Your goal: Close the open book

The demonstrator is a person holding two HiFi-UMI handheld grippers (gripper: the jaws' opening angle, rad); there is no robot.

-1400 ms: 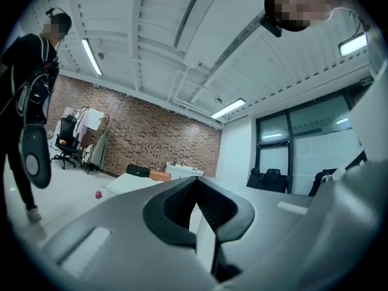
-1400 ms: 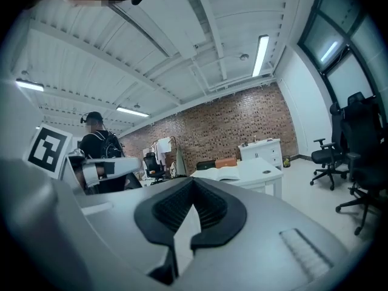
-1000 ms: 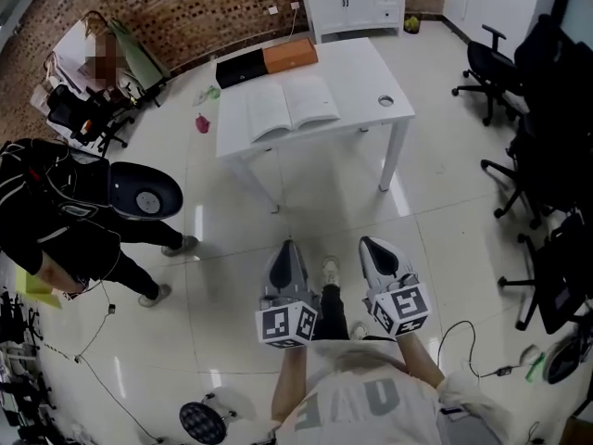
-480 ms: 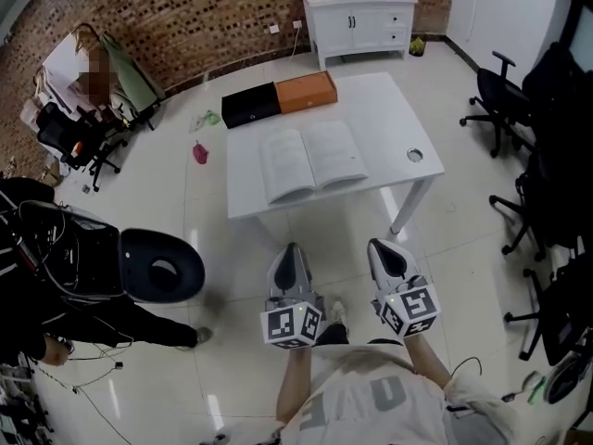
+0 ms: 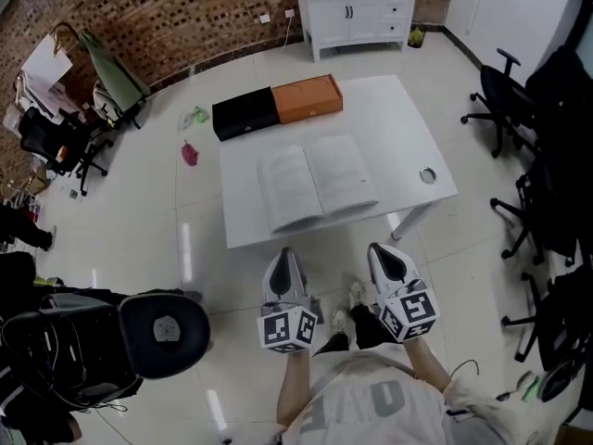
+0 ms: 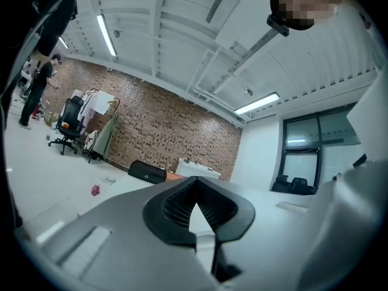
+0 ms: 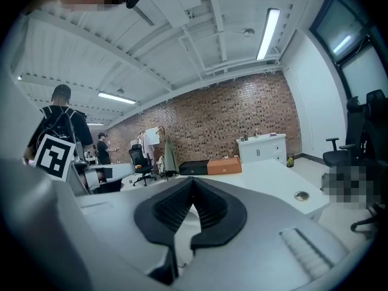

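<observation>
left gripper [image 5: 286, 256]: jaws closed, tips meeting, nothing between them. right gripper [image 5: 385, 252]: jaws closed tip to tip, also holding nothing. the two grippers are held side by side over the floor, just short of the near edge of the table [image 5: 408, 123], and point toward it. neither one touches the table or anything on it.

the book [image 5: 318, 180] lies open and flat on the table, pages up, close to the near edge. its spine runs roughly near to far. it sits apart from both grippers, ahead of them and roughly between their two lines.

beyond the book, a black box [image 5: 243, 115] and an orange box [image 5: 307, 97] lie end to end at the far edge of the table, black on the left. a round hole [image 5: 426, 175] is set in the near right corner of the table top.

further out, a white cabinet [image 5: 352, 12] stands against the brick wall [image 5: 157, 17] at the far side. black office chairs [image 5: 505, 91] stand to the right.
</observation>
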